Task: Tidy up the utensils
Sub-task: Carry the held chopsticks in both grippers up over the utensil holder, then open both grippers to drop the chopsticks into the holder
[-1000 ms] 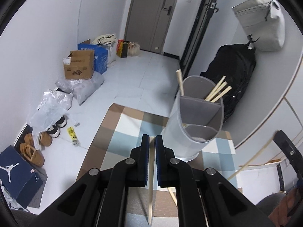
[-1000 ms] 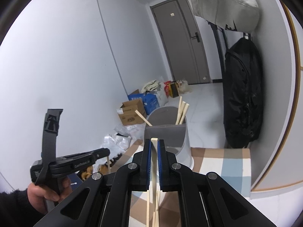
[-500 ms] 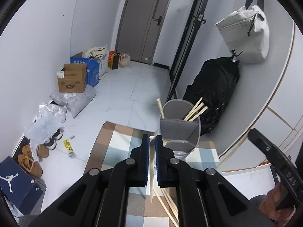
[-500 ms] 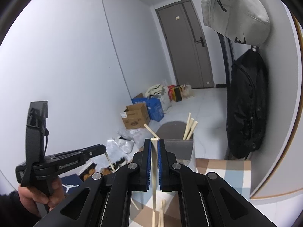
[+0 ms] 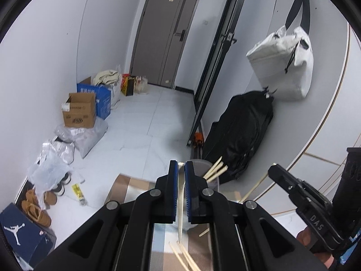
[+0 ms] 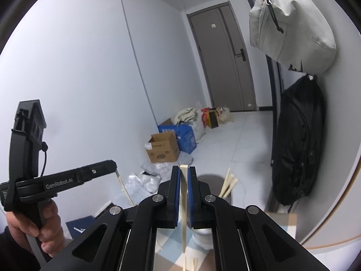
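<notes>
1. Mid-carry step, by the look of it: each gripper clamped on one chopstick, both held above the grey holder, ready for the drop.
2. Left gripper (image 5: 181, 169): jaws narrow, blue pads pinching a pale wooden chopstick (image 5: 180, 214) that hangs down between them, tip pointing at the checked mat (image 5: 126, 185).
3. Right gripper (image 6: 184, 174): jaws likewise narrow, gripping a second chopstick (image 6: 184, 214), square top end poking just above the pads, shaft hanging near upright.
4. Grey utensil holder (image 5: 213, 181) standing on the mat, directly beyond and below both sets of fingers, partly hidden by them; three chopsticks (image 5: 214, 169) already leaning out of its far compartment toward the black bag (image 5: 241, 133).
5. More loose chopsticks (image 5: 182, 255) lying on the mat in front of the holder, not yet collected.
6. Next move likely calls for: lining each hanging tip over an open compartment, lowering until the tip sits inside the rim, only then easing the jaws apart.
7. Sticks thin, light, smooth; likely to swing or twist in the pads, so a slow descent seems wise.
8. Which compartment suits these two: cannot tell, rim mostly covered.
</notes>
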`<act>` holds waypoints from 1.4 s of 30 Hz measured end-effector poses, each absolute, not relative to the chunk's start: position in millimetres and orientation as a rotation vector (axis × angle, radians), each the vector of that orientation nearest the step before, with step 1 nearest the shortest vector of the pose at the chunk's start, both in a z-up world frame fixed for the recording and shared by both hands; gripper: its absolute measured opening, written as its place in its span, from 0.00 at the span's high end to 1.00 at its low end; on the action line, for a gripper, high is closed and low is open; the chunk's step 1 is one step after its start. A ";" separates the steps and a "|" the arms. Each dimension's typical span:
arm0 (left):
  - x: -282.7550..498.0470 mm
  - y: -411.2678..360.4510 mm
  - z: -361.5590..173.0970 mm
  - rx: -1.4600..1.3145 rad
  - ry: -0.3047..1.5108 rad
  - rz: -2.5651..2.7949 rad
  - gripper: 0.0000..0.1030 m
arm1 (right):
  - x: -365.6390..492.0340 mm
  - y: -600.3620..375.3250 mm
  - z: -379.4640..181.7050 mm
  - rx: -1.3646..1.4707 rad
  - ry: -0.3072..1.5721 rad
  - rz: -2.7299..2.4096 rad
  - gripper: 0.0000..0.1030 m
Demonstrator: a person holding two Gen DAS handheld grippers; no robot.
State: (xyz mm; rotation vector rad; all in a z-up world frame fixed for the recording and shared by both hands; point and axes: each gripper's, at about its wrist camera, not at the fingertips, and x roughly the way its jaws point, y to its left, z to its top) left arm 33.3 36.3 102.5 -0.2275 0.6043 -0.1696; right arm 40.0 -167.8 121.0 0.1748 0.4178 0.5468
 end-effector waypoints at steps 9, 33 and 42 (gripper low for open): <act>66.1 24.6 130.5 -0.218 0.553 -0.218 0.98 | 75.2 -166.6 151.4 0.167 0.387 0.522 0.95; 150.0 16.6 103.7 -0.195 0.620 -0.202 0.98 | 154.3 -153.3 123.7 0.135 0.420 0.506 0.95; 158.0 6.0 86.9 -0.172 0.640 -0.220 0.98 | 168.6 -151.9 116.5 0.127 0.452 0.510 0.95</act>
